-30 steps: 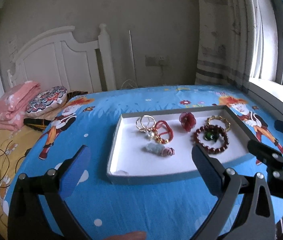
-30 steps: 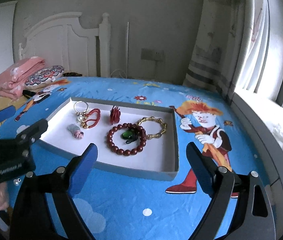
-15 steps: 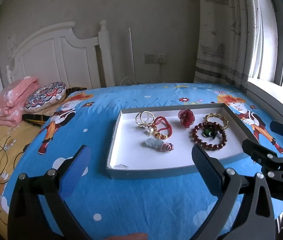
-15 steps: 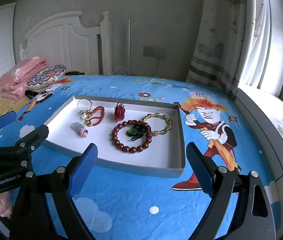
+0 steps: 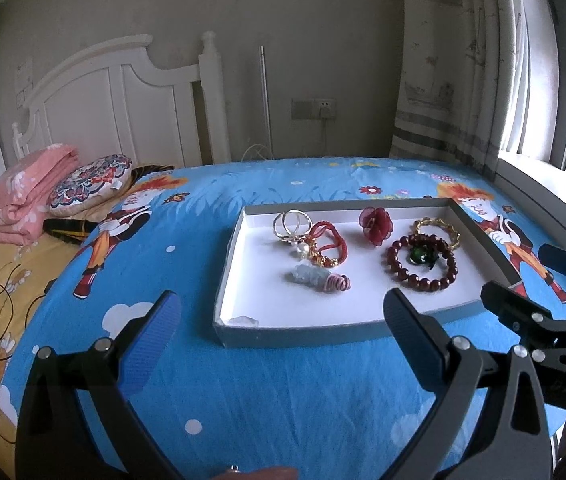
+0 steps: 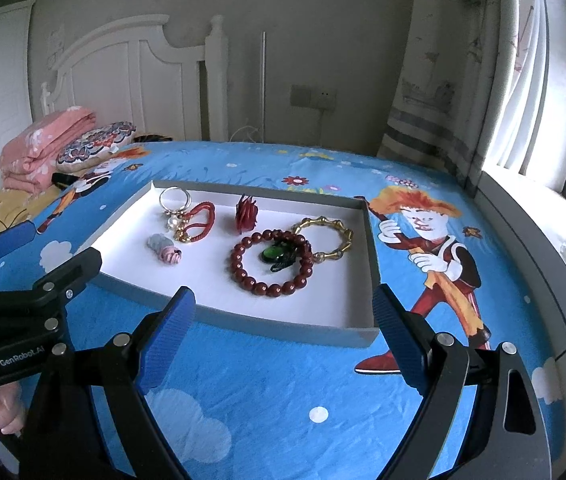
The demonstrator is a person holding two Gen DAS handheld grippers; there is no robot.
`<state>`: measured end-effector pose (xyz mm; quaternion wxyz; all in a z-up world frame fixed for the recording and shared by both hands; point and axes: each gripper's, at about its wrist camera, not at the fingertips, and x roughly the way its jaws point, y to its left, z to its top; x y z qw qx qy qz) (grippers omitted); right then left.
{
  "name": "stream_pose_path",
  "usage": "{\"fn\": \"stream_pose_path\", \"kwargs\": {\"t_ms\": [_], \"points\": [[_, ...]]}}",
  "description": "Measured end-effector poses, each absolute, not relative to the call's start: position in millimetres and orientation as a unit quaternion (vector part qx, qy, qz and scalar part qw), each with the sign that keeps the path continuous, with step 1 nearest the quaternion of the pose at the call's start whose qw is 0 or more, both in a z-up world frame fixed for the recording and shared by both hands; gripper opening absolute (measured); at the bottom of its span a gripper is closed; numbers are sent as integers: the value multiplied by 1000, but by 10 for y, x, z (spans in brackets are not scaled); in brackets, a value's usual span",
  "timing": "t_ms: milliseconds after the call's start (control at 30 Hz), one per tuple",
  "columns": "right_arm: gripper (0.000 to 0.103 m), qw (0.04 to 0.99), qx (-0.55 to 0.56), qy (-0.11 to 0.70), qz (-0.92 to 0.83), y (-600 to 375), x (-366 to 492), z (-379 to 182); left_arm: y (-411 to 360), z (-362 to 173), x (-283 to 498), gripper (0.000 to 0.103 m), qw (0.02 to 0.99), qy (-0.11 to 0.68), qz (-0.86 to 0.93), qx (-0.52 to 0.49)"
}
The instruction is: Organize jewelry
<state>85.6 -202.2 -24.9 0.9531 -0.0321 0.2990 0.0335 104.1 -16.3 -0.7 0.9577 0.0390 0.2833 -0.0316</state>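
Note:
A shallow grey tray (image 5: 301, 336) (image 6: 275, 325) with a white floor lies on the blue cartoon bedsheet. It holds a dark red bead bracelet (image 5: 423, 266) (image 6: 273, 266) around a green pendant (image 6: 273, 255), a gold bracelet (image 5: 437, 226) (image 6: 329, 236), a red fabric flower (image 5: 376, 220) (image 6: 246, 212), silver rings (image 5: 291, 222) (image 6: 175, 199), a red cord bracelet (image 5: 329, 242) (image 6: 199, 222) and a pale blue-pink charm (image 5: 317, 278) (image 6: 165, 249). My left gripper (image 5: 281, 320) hangs open before the tray's near edge. My right gripper (image 6: 283, 314) is open too, over the near wall.
A folded pink blanket (image 5: 23, 194) and a patterned cushion (image 5: 91, 184) lie by the white headboard (image 5: 123, 100). A curtain (image 5: 451, 80) and a window sill (image 6: 543, 248) border the bed on the right. A small clear stone (image 5: 245, 321) sits in the tray's near left corner.
Both grippers have drawn back and risen a little from the tray, so it looks slightly farther away. The jewelry has not moved, and both grippers stay open.

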Motion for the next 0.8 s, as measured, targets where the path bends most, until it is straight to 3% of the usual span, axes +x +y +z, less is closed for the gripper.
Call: {"fn": "stream_pose_path", "kwargs": {"t_ms": [800], "points": [[84, 953, -31, 299, 33, -2017, 850, -266, -154, -46, 1020, 98, 957, 286, -31, 40]]}}
